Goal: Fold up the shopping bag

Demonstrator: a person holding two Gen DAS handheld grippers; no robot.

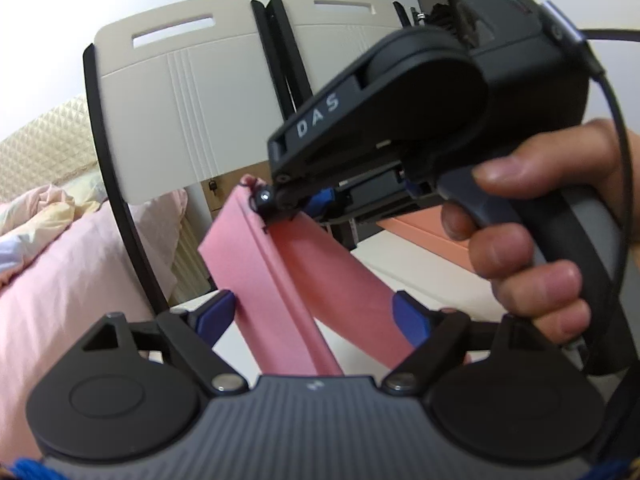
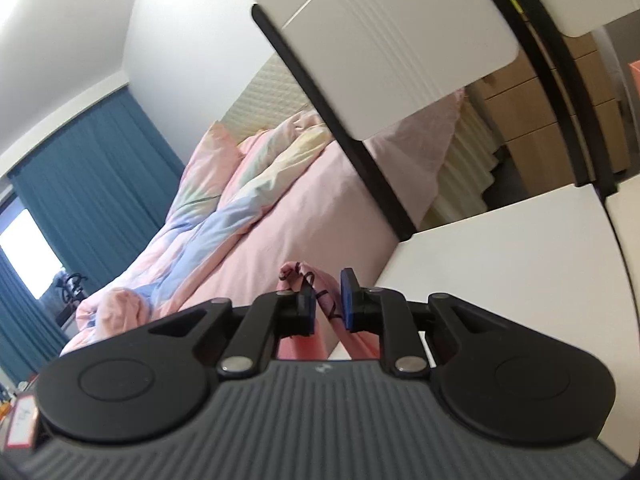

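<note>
The pink shopping bag [image 1: 288,280] hangs in the air as a long folded strip with a seam along it. In the left wrist view my left gripper [image 1: 314,318] is wide open, its blue pads [image 1: 216,314] on either side of the strip without pinching it. My right gripper [image 1: 280,204], held in a hand, grips the strip's top end. In the right wrist view the right gripper [image 2: 326,300] is nearly shut on the bag's pink edge [image 2: 316,284], which sticks up between the pads.
A white table top [image 2: 500,248] lies below. Two white chair backs with black frames [image 1: 176,100] stand behind it. A bed with pink bedding [image 2: 248,216] is to the left, blue curtains [image 2: 80,168] beyond, wooden drawers [image 2: 532,120] at the right.
</note>
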